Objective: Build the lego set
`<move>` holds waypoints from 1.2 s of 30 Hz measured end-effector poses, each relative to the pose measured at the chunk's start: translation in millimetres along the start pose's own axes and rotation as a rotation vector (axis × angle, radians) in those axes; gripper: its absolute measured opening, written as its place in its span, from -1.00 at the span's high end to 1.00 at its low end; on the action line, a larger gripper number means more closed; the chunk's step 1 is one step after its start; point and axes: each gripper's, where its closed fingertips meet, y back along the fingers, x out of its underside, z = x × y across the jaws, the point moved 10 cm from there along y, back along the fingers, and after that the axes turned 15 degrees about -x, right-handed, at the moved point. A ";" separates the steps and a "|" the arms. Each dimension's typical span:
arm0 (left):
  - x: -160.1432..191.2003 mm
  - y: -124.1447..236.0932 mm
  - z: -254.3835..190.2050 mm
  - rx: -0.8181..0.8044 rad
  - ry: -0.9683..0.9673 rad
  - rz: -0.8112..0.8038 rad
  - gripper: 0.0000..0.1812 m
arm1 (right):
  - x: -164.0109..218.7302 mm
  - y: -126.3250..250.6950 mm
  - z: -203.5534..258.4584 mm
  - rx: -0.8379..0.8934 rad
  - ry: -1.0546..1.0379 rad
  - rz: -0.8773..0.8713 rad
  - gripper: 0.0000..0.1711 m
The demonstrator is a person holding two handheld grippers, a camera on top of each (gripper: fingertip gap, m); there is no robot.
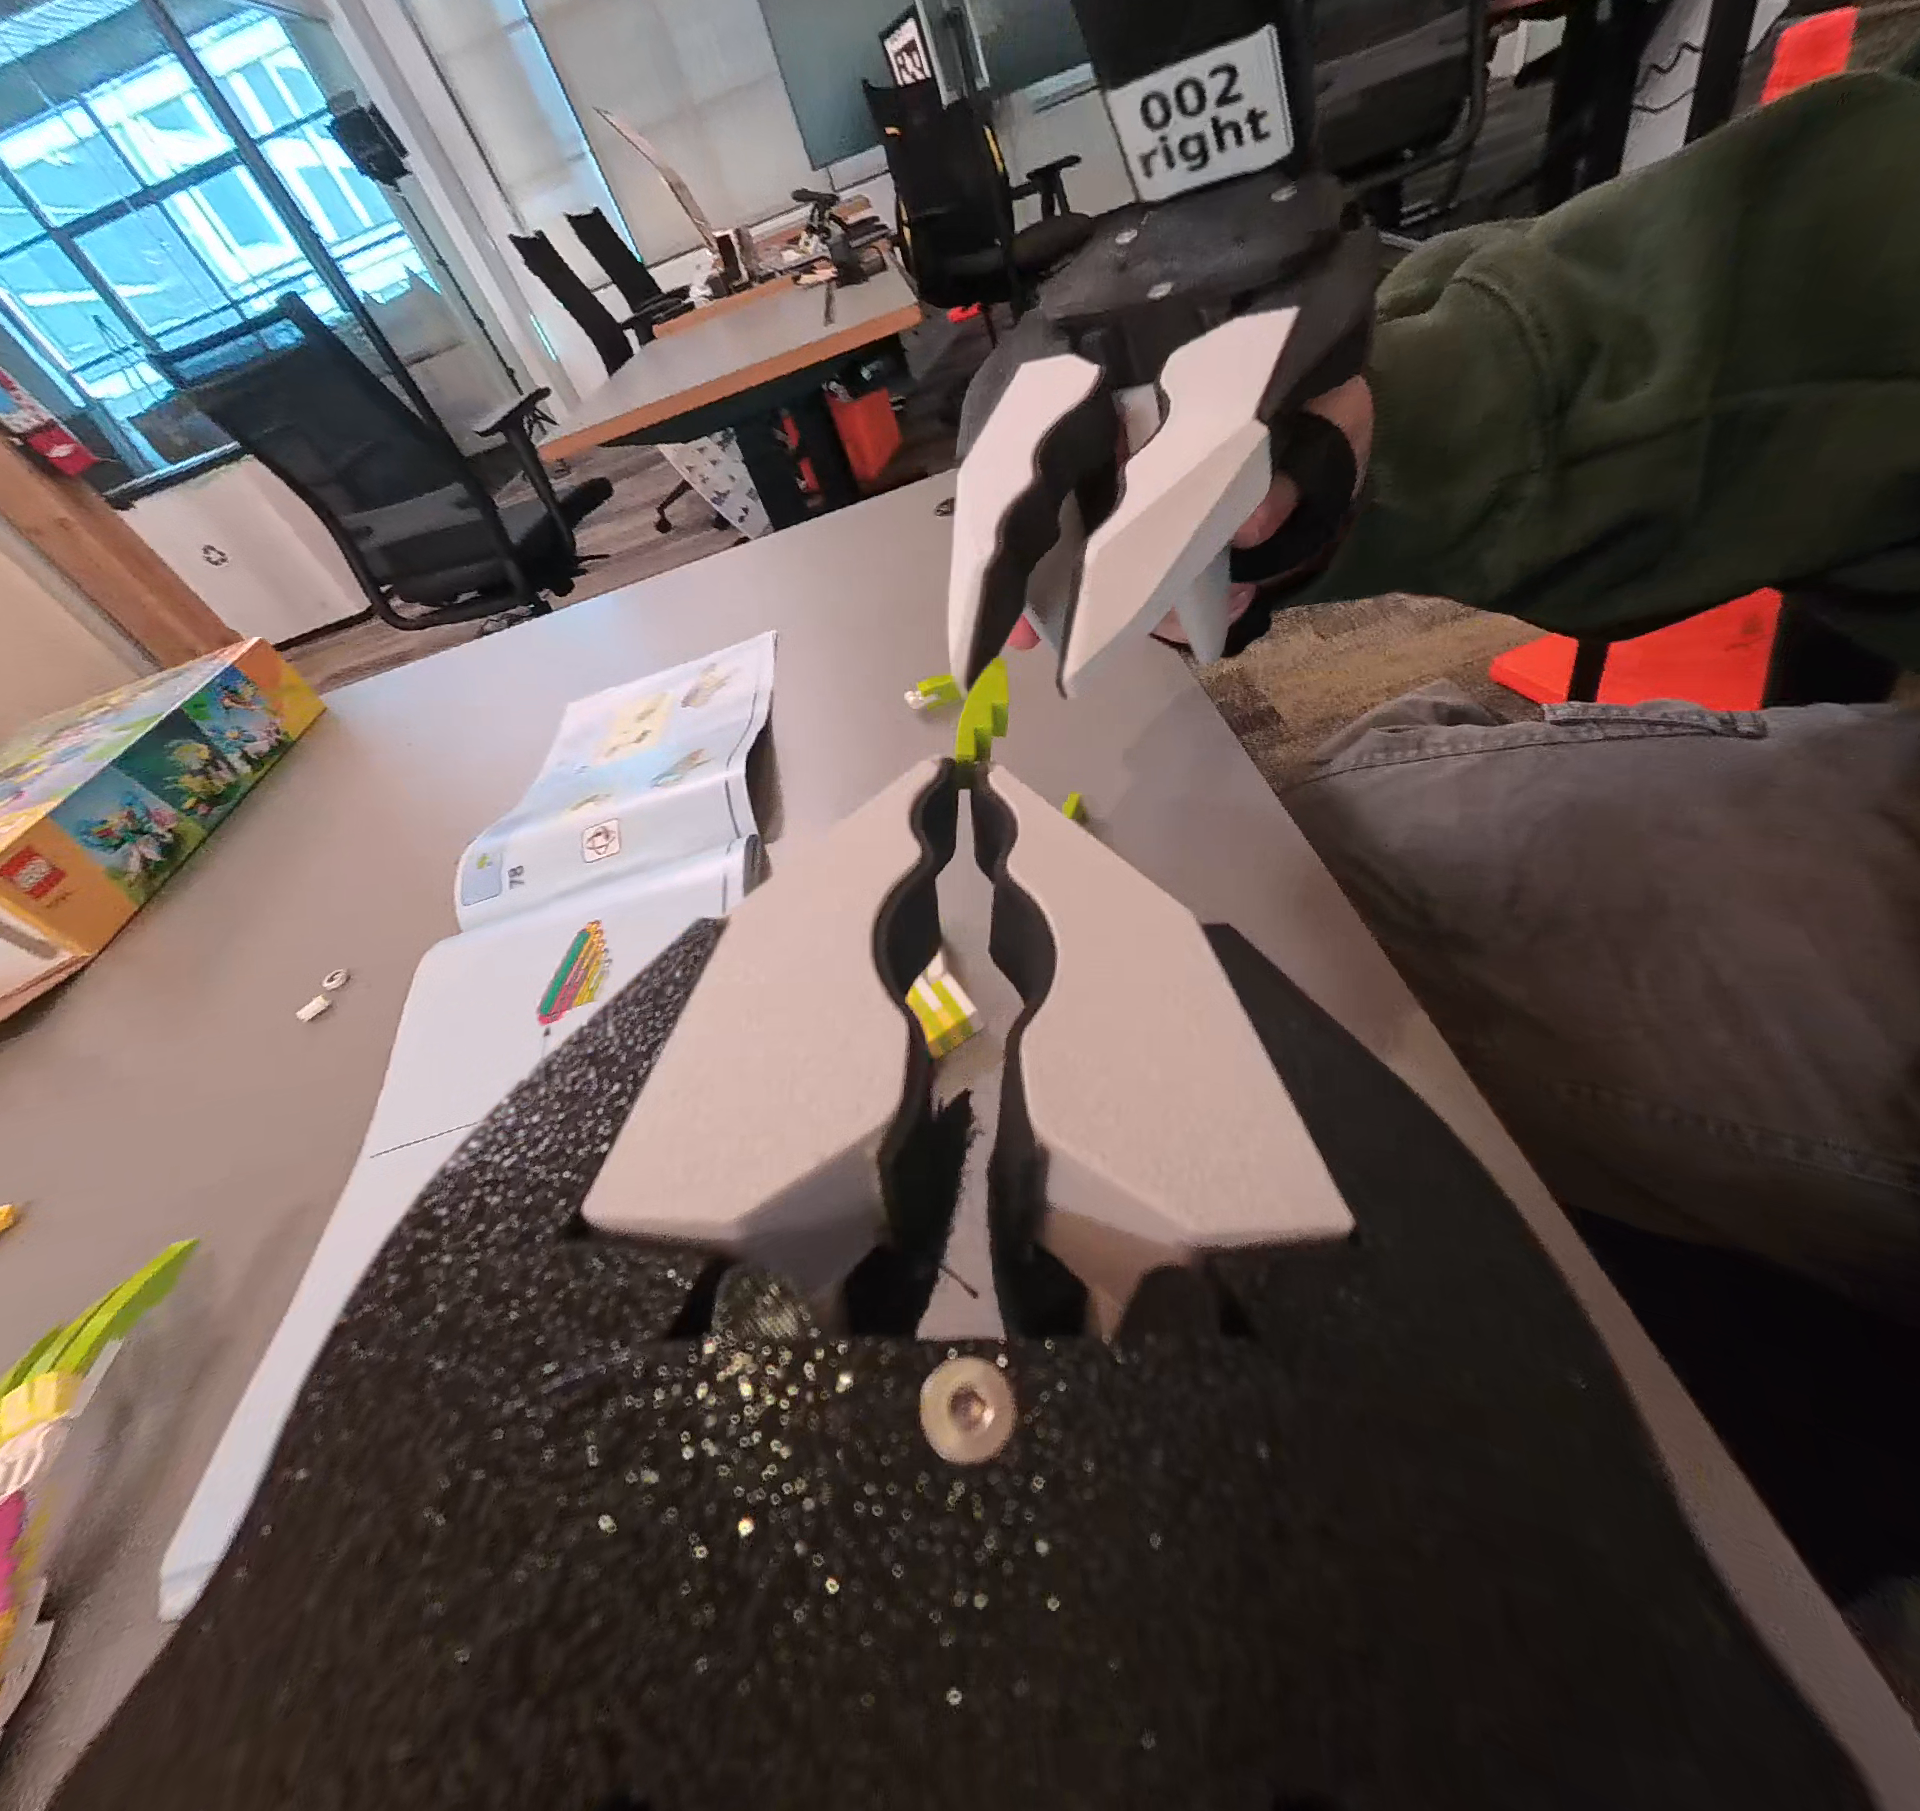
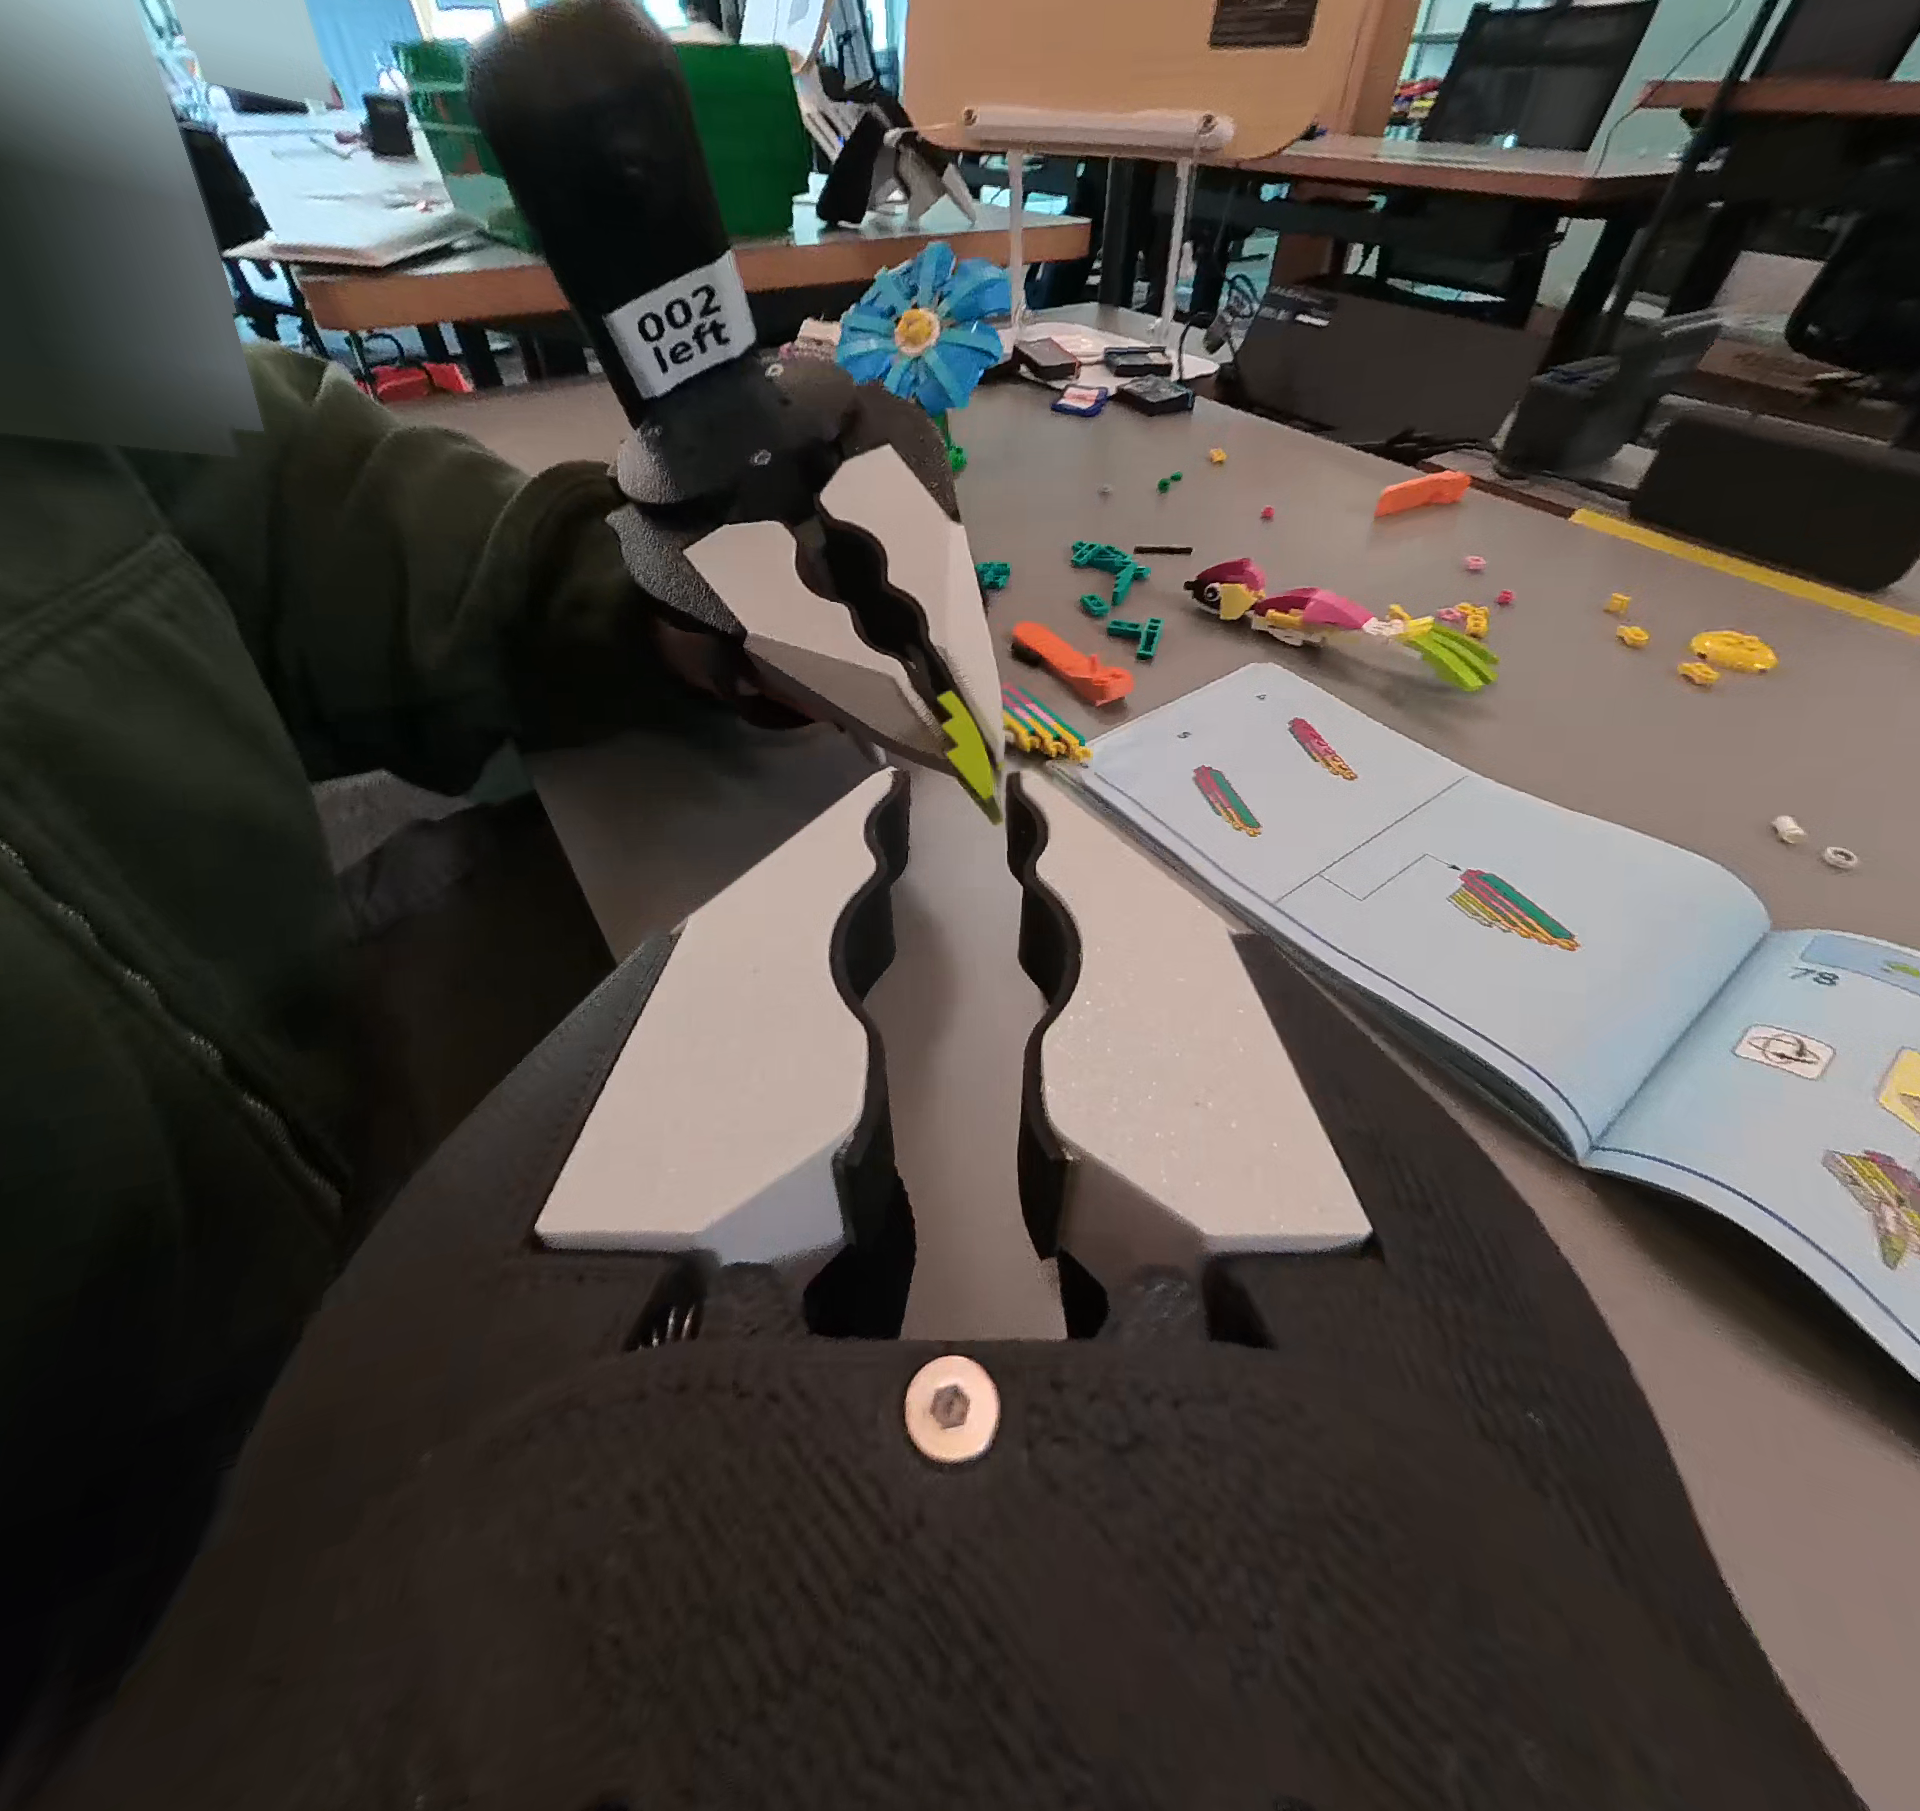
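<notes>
My left gripper (image 1: 961,779) is shut on a thin lime green feather piece (image 1: 982,717), which stands up out of its fingertips above the grey table (image 1: 852,598). In the right wrist view the same piece (image 2: 964,738) sits pinched in the left gripper (image 2: 961,762). Its pointed end reaches into the gap between my right gripper's fingertips. My right gripper (image 2: 958,790) is open, with a clear gap between its pads. In the left wrist view the right gripper (image 1: 1020,678) hangs over the piece, one fingertip at the piece's tip.
An open instruction booklet (image 2: 1455,888) lies to the right, with a striped feather assembly (image 2: 1044,722) at its corner. A built bird (image 2: 1309,608), a blue flower (image 2: 920,333), orange pieces (image 2: 1070,660) and teal pieces (image 2: 1117,577) lie beyond. The set's box (image 1: 125,795) is at the left. Small lime pieces (image 1: 935,691) lie near the table edge. Less than 4 cm separates the two grippers' tips.
</notes>
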 end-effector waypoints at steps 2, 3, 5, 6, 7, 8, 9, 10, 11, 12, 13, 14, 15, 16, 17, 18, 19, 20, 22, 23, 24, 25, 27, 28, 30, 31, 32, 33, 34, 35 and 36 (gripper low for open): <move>0.0 -0.3 -1.6 0.016 -0.001 0.000 1.00 | 1.9 -3.5 1.3 -0.012 0.010 0.030 0.80; 0.2 -0.3 -2.2 0.025 0.000 -0.002 1.00 | 2.5 -4.5 1.8 -0.013 0.014 0.039 0.81; 0.5 -0.8 -4.2 0.055 0.012 -0.005 1.00 | 3.1 -4.6 2.5 -0.010 0.030 0.054 0.92; 0.5 -1.1 -5.2 0.061 0.015 -0.004 1.00 | 3.0 -4.0 3.0 -0.014 0.040 0.067 0.93; 0.5 -1.4 -6.1 0.067 0.011 -0.002 1.00 | 2.9 -3.4 3.4 -0.020 0.043 0.080 0.93; 0.3 -1.5 -6.7 0.069 0.008 -0.002 1.00 | 2.9 -3.1 3.9 -0.023 0.050 0.086 0.93; 0.1 -1.5 -7.0 0.075 0.010 -0.003 1.00 | 3.1 -3.0 4.9 -0.023 0.063 0.091 0.93; 0.1 -1.5 -7.3 0.087 0.020 -0.007 1.00 | 3.5 -3.3 6.0 -0.024 0.076 0.103 0.93; 0.5 -1.6 -7.5 0.094 0.027 -0.006 1.00 | 3.8 -3.6 6.9 -0.021 0.088 0.113 0.94; 1.0 -1.7 -7.6 0.099 0.029 -0.006 1.00 | 4.0 -3.7 7.5 -0.019 0.098 0.123 0.94; 1.7 -2.1 -7.8 0.105 0.033 -0.005 1.00 | 4.2 -3.5 7.9 -0.020 0.101 0.132 0.94; 2.5 -2.4 -8.1 0.111 0.038 -0.003 1.00 | 4.6 -3.4 8.2 -0.021 0.103 0.139 0.94; 2.9 -2.6 -8.4 0.115 0.040 -0.002 1.00 | 5.2 -3.4 8.8 -0.020 0.111 0.143 0.95; 3.2 -2.4 -8.7 0.119 0.037 -0.002 1.00 | 5.7 -3.5 9.5 -0.020 0.119 0.145 0.95; 3.3 -2.4 -8.9 0.122 0.034 -0.002 1.00 | 6.0 -3.4 9.9 -0.021 0.121 0.148 0.95; 3.5 -2.4 -9.1 0.123 0.035 -0.002 1.00 | 6.1 -3.4 10.1 -0.021 0.120 0.150 0.95; 3.4 -2.3 -9.0 0.125 0.036 -0.003 1.00 | 6.0 -3.5 10.4 -0.020 0.120 0.148 0.95; 3.3 -2.1 -9.0 0.127 0.037 -0.004 1.00 | 6.1 -3.5 10.6 -0.021 0.117 0.145 0.95; 3.2 -1.9 -9.6 0.129 0.033 -0.005 1.00 | 6.6 -3.2 11.0 -0.024 0.111 0.139 0.95; 3.3 -2.0 -9.9 0.131 0.031 -0.005 1.00 | 7.0 -2.9 11.1 -0.027 0.108 0.138 0.95; 3.5 -2.1 -10.1 0.132 0.031 -0.004 1.00 | 7.3 -2.7 11.3 -0.028 0.106 0.138 0.95; 3.6 -2.1 -10.3 0.133 0.029 -0.003 1.00 | 7.8 -2.7 11.3 -0.029 0.103 0.137 0.95; 4.1 -2.3 -10.6 0.135 0.029 -0.001 1.00 | 8.6 -2.6 11.2 -0.031 0.098 0.135 0.95; 4.3 -2.4 -10.7 0.136 0.029 0.000 1.00 | 9.0 -2.6 11.3 -0.031 0.097 0.135 0.95; 4.5 -2.4 -10.8 0.138 0.027 0.001 1.00 | 9.5 -2.5 11.4 -0.032 0.095 0.134 0.95; 4.5 -2.5 -11.0 0.139 0.027 0.000 1.00 | 9.6 -2.5 11.5 -0.033 0.095 0.134 0.95; 4.6 -2.5 -11.1 0.140 0.028 0.000 1.00 | 9.8 -2.4 11.5 -0.035 0.094 0.132 0.95; 4.8 -2.6 -11.1 0.142 0.028 0.001 1.00 | 10.2 -2.3 11.4 -0.037 0.093 0.132 0.95; 5.2 -2.7 -11.2 0.143 0.029 0.002 1.00 | 10.6 -2.2 11.4 -0.038 0.091 0.132 0.95; 5.3 -2.7 -11.3 0.144 0.028 0.002 1.00 | 11.0 -2.1 11.4 -0.039 0.091 0.131 0.95; 5.4 -2.8 -11.4 0.144 0.028 0.001 1.00 | 11.2 -2.1 11.4 -0.040 0.089 0.130 0.95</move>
